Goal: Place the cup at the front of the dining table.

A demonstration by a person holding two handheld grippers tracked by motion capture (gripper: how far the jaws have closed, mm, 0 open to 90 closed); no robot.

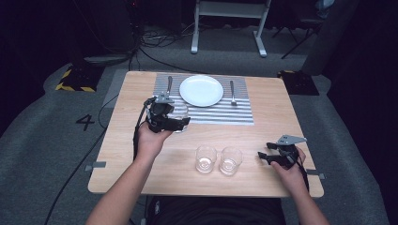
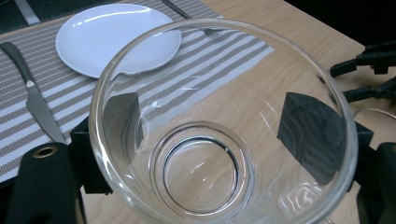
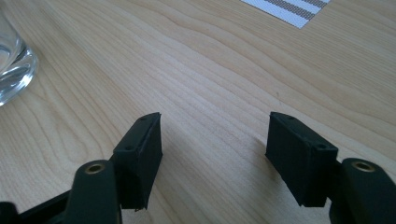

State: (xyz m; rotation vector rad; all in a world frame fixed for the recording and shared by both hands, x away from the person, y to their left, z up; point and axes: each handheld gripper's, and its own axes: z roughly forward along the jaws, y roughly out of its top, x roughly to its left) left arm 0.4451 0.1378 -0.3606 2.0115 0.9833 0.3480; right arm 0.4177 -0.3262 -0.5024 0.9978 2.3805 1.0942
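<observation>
A clear glass [image 2: 219, 140] sits clamped between the left gripper [image 1: 174, 123] jaws near the bench's [image 1: 141, 154] left edge.

In the high view the left gripper [image 1: 180, 123] covers most of the glass [image 1: 179, 115] it clamps. In the left gripper view this glass [image 2: 219, 140] is cut off at the bottom edge, and it hides part of the plate [image 2: 93, 37]. In the right gripper view 1 other glass [image 3: 11, 65] is cut off at the left edge.
</observation>
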